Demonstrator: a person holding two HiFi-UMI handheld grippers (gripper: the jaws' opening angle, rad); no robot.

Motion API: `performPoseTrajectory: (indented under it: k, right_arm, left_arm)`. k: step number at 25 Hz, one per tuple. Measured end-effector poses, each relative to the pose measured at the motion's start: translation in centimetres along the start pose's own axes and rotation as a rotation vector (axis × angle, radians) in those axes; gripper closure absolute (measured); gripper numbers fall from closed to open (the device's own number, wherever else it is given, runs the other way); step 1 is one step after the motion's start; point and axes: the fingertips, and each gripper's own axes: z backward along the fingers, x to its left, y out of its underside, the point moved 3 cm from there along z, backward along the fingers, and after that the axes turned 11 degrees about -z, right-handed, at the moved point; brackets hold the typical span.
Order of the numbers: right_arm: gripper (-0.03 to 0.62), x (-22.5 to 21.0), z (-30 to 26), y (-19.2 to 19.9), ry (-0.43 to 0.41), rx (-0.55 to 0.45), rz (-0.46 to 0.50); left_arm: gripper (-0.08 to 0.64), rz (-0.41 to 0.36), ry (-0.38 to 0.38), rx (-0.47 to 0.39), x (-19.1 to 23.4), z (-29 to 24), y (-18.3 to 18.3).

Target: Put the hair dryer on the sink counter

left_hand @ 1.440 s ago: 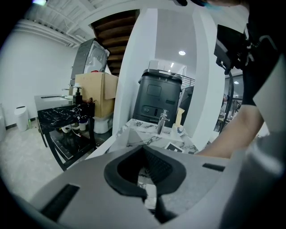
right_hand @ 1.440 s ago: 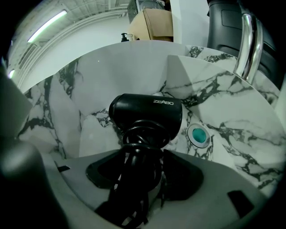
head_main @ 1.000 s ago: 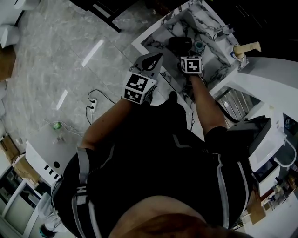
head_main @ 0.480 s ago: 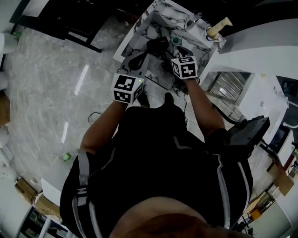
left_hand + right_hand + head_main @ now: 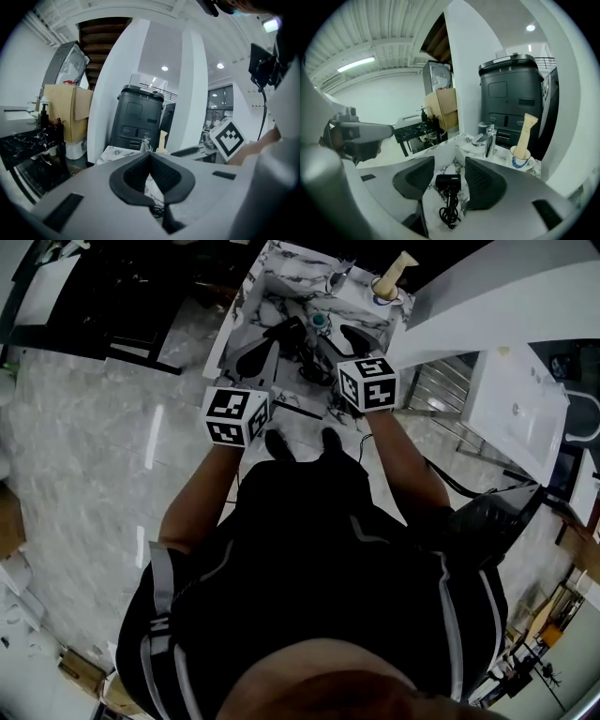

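Observation:
A black hair dryer (image 5: 449,182) lies in the marble sink basin (image 5: 440,206), its cord coiled in front of it. My right gripper (image 5: 449,164) hovers above and short of it. Its jaws are closing, and the dryer shows in the gap between them with neither pad touching it. In the head view the dryer (image 5: 289,334) is a dark shape in the sink (image 5: 272,287), between my left gripper (image 5: 255,357) and my right gripper (image 5: 358,339). The left gripper (image 5: 150,154) is shut, its tips meeting with nothing between them.
A chrome faucet (image 5: 490,140) stands at the back of the sink. Beside it is a cup (image 5: 519,158) holding a beige tube. A dark grey cabinet (image 5: 513,98) and a white curved wall stand behind. A black-topped table (image 5: 415,129) is at the left.
The head view has swung, so the sink now sits at top centre. Both grippers remain held out over the sink's near edge, and the dryer has not moved.

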Motion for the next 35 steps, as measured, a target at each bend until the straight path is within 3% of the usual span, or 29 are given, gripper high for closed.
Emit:
performPoseTrajectory:
  k: [8,16,28,35]
  right_arm:
    - [0.447,1.1,4.7,-3.3,-0.032,-0.114,0.026]
    - [0.471,1.3,8.5,-6.2,-0.066,-0.188,0.103]
    - [0.519,-1.5,12.2,-8.2,-0.071,-0.26,0.103]
    - [0.546,-2.0,13.9,-9.8,-0.076,-0.322,0.105]
  left_arm:
    - [0.558,-0.039,0.025,-0.055,-1.6,0.1,-3.2]
    - [0.56,-0.08,0.018,-0.11,-4.4,0.3,-7.6]
    - [0.56,-0.137,-0.068,-0.168,-7.4,-0.4,-11.2]
    - [0.558,-0.108,-0.099,-0.185,-8.1,-0.5,-12.1]
